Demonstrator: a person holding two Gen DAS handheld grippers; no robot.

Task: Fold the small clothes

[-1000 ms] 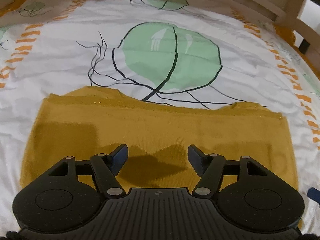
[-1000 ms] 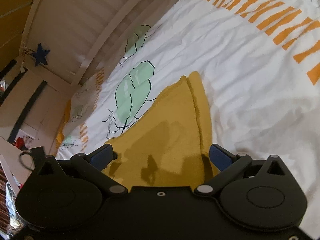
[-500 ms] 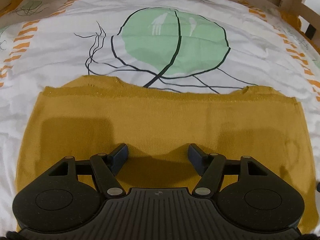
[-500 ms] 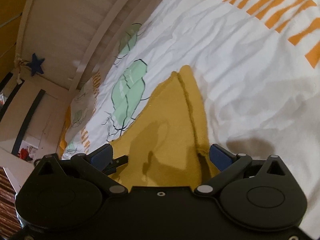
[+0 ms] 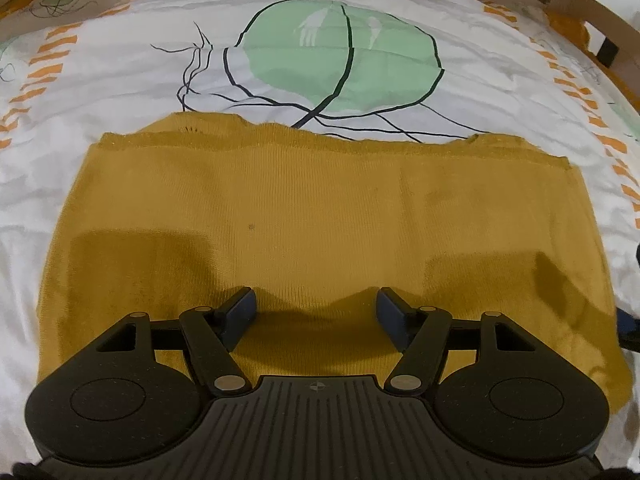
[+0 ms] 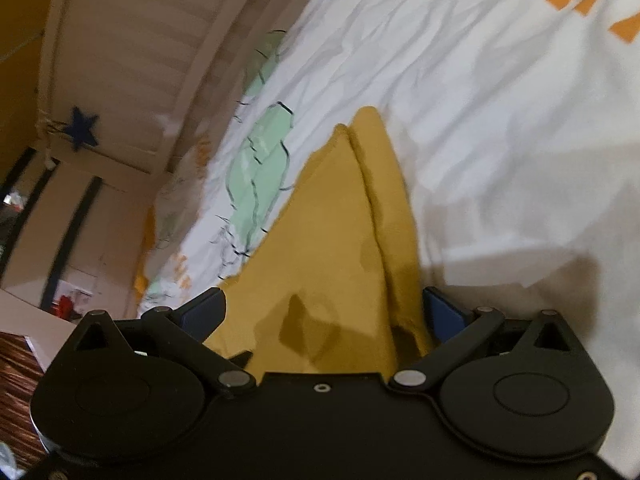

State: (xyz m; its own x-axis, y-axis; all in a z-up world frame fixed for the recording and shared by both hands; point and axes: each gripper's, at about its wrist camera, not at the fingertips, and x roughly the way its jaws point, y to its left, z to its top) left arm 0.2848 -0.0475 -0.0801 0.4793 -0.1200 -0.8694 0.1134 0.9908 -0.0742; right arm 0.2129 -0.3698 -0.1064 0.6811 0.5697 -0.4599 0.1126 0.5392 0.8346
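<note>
A mustard cloth point(image 5: 312, 216) lies flat on the bed point(image 5: 120, 92), spread as a broad rectangle over a white sheet printed with a green leaf point(image 5: 340, 64) and orange dashes. Its far edge is doubled, a narrow strip of a lower layer showing just beyond the upper one, and that edge runs slightly uneven. The left tool point(image 5: 314, 312) hangs over the near middle of the cloth with its jaws set wide apart and nothing between them; its blue pads point(image 5: 240, 312) stand above the fabric, and whether they touch it cannot be told. Shadows of the tool fall dark on the cloth to either side. From the right wrist view the same cloth point(image 6: 328, 248) shows as a wedge narrowing away from the camera, with a folded ridge running along its right side (two layers, one overlapping the other). The right tool point(image 6: 324, 312) is also spread wide, empty, its two pads straddling the near end of the cloth: the left pad sits at the cloth's left edge, the right pad point(image 6: 444, 312) just beside the folded ridge, over white sheet. This view is somewhat blurred. Beyond the bed stands a pale slatted bed rail point(image 6: 132, 40) with a dark blue star point(image 6: 83, 128) hanging on it. In the left wrist view a wooden rail point(image 5: 580, 0) rises at the far right of the bed.
</note>
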